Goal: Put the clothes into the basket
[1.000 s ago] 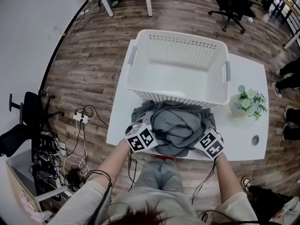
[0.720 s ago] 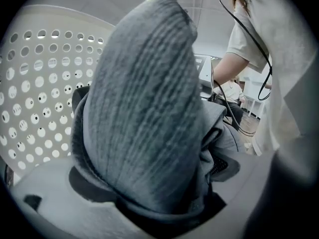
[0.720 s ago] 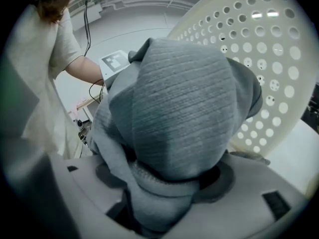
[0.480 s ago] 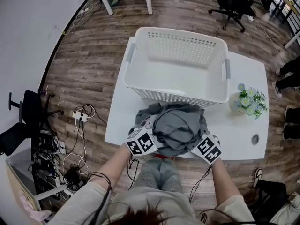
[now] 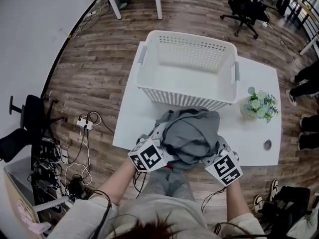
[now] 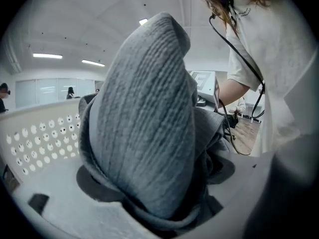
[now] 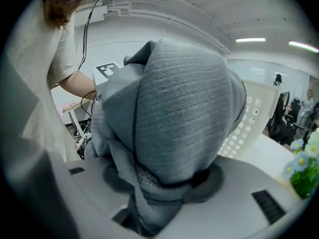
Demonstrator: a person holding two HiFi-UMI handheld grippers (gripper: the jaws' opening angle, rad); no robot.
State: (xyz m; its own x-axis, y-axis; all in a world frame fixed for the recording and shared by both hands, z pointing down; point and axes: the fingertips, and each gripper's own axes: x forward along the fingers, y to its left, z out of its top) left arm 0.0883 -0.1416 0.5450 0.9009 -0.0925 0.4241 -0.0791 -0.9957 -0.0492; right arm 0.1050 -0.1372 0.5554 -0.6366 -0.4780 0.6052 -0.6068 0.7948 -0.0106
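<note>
A bundle of grey clothes [image 5: 192,136] is bunched up between my two grippers above the front edge of the white table [image 5: 254,133]. My left gripper [image 5: 160,137] holds its left side and my right gripper [image 5: 215,144] its right side. Both pairs of jaws are closing, and the pads press into the cloth. In the left gripper view the grey knit [image 6: 149,133] fills the gap between the jaws [image 6: 159,183]. The right gripper view shows the same cloth [image 7: 179,113] clamped at the gripper [image 7: 164,178]. The empty white basket [image 5: 184,99] stands just behind the bundle.
A small pot of flowers [image 5: 258,103] stands on the table to the right of the basket, with a round hole [image 5: 267,144] in the tabletop near it. Cables and a power strip [image 5: 84,123] lie on the wooden floor at left. An office chair [image 5: 244,4] stands far back.
Both grippers have closed in on the clothes and gathered them into a tighter, higher bundle. The bundle has lifted slightly off the table's front edge.
</note>
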